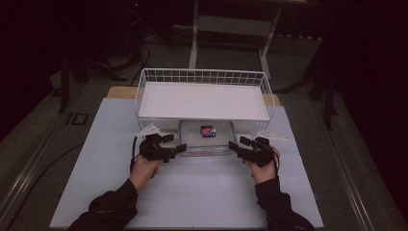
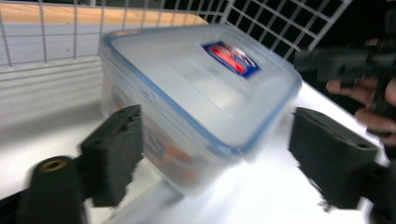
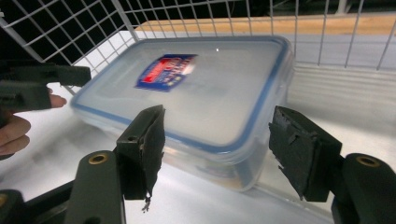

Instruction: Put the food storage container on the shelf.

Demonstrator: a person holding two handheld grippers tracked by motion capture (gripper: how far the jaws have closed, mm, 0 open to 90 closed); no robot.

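Observation:
A clear plastic box (image 1: 207, 137) with a blue-rimmed lid and a red-and-blue sticker sits on the table, half under the front of a white wire basket (image 1: 202, 72). My left gripper (image 1: 175, 143) is at the box's near left corner. In the left gripper view that corner of the box (image 2: 196, 93) lies between the wide jaws of the left gripper (image 2: 215, 149), with the pads apart from it. My right gripper (image 1: 239, 142) is at the near right corner. In its own view the right gripper (image 3: 217, 149) is open astride the box (image 3: 201, 88), not pressing on it.
A white board (image 1: 202, 101) lies across the wire basket, above the box. The pale table mat (image 1: 202, 192) stretches toward the person. Dark floor, cables and a white frame (image 1: 231, 29) lie beyond the table. The basket's mesh (image 3: 70, 28) stands close behind the box.

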